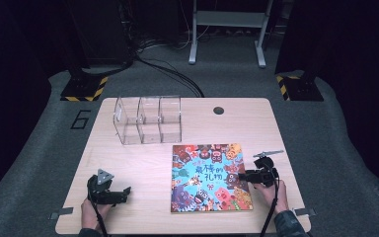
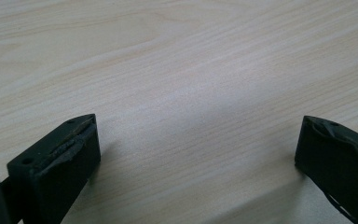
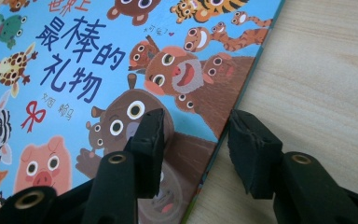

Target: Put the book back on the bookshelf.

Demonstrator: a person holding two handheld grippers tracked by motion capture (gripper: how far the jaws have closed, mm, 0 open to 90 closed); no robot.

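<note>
A colourful picture book (image 1: 209, 177) lies flat on the wooden table (image 1: 143, 163), right of centre. My right gripper (image 1: 242, 176) sits at the book's right edge, pointing left. In the right gripper view the gripper (image 3: 196, 126) straddles that edge. One fingertip (image 3: 149, 135) rests over the cover of the book (image 3: 74, 70), and the other is over bare wood just off the edge. A narrow gap stays between the jaws, and they are not pinching the cover. My left gripper (image 1: 127, 191) lies low at the front left, open over bare table (image 2: 191, 70), with nothing between its jaws (image 2: 198, 126).
A clear plastic organiser (image 1: 148, 120) with three compartments stands at the back left of the table. A round cable hole (image 1: 218, 110) sits near the back edge. A person's hands hold both grippers at the front edge. Cables and stand feet lie on the floor behind.
</note>
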